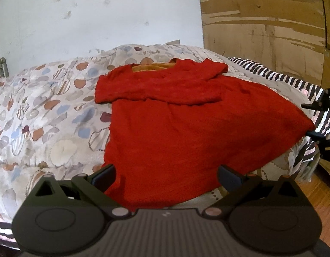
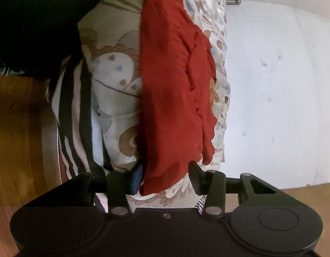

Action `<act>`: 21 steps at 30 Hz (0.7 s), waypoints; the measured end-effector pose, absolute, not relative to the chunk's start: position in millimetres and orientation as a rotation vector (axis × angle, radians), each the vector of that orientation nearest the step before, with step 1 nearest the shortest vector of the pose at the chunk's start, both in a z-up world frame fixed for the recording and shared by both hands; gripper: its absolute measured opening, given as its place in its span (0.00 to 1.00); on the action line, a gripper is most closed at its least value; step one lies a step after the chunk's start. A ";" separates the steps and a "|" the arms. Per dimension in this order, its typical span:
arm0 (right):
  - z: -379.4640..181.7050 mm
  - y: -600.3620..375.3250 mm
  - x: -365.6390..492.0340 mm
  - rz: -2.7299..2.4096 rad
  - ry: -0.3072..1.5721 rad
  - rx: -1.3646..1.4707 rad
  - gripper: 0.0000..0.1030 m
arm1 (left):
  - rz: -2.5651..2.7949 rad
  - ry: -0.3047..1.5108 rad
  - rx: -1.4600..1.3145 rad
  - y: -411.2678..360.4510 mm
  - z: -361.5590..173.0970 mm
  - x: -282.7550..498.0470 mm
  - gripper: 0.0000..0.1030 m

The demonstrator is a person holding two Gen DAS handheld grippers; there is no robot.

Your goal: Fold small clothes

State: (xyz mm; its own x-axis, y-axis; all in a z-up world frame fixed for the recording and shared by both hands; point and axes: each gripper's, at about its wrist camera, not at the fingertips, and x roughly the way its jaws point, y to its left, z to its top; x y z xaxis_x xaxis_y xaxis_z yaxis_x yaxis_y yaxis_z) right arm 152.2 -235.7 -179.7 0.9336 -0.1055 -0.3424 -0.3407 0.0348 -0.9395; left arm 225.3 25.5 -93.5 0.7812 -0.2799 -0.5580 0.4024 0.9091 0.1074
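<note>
A red shirt (image 1: pixel 175 132) lies spread flat on the bed, its sleeves folded across the chest and an orange collar lining (image 1: pixel 153 66) showing at the far end. My left gripper (image 1: pixel 167 175) hangs open over the near hem, fingers wide apart and off the cloth. At the shirt's right corner, my right gripper (image 1: pixel 305 120) is rolled on its side. In the right wrist view the red shirt (image 2: pixel 169 85) runs away from that gripper (image 2: pixel 166 175), which is open with the shirt corner between its fingers. The blue pad (image 2: pixel 137 174) sits beside the cloth edge.
A duvet (image 1: pixel 47 107) patterned with circles covers the bed. A black-and-white striped cloth (image 1: pixel 272 72) hangs at the right edge, above the wooden floor (image 1: pixel 321 203). A cardboard-covered panel (image 1: pixel 261 21) and a white wall (image 1: pixel 100 17) stand behind. A metal bedpost (image 1: pixel 3 64) is at far left.
</note>
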 end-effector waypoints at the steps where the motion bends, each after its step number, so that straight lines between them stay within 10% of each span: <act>1: -184.1 -235.6 153.1 0.181 0.350 -1.546 0.47 | -0.373 0.575 0.219 26.5 -95.1 226.9 1.00; 5: -187.9 -232.7 160.0 0.159 0.355 -1.500 0.43 | -0.378 0.595 0.192 28.9 -96.8 230.5 1.00; 7: -177.3 -231.7 166.0 0.161 0.367 -1.427 0.11 | -0.399 0.579 0.190 28.9 -95.1 228.5 1.00; 21: 16.7 -240.9 246.1 0.299 0.533 -0.476 0.11 | -0.560 0.505 0.422 -59.4 -109.0 236.3 0.99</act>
State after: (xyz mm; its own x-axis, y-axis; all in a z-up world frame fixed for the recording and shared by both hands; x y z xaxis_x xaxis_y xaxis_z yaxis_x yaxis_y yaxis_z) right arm 246.1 -240.9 16.7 0.8223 0.1493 -0.5491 -0.3907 0.8496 -0.3542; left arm 236.3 -59.4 -109.0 0.7333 -0.3925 -0.5552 0.5925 0.7694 0.2387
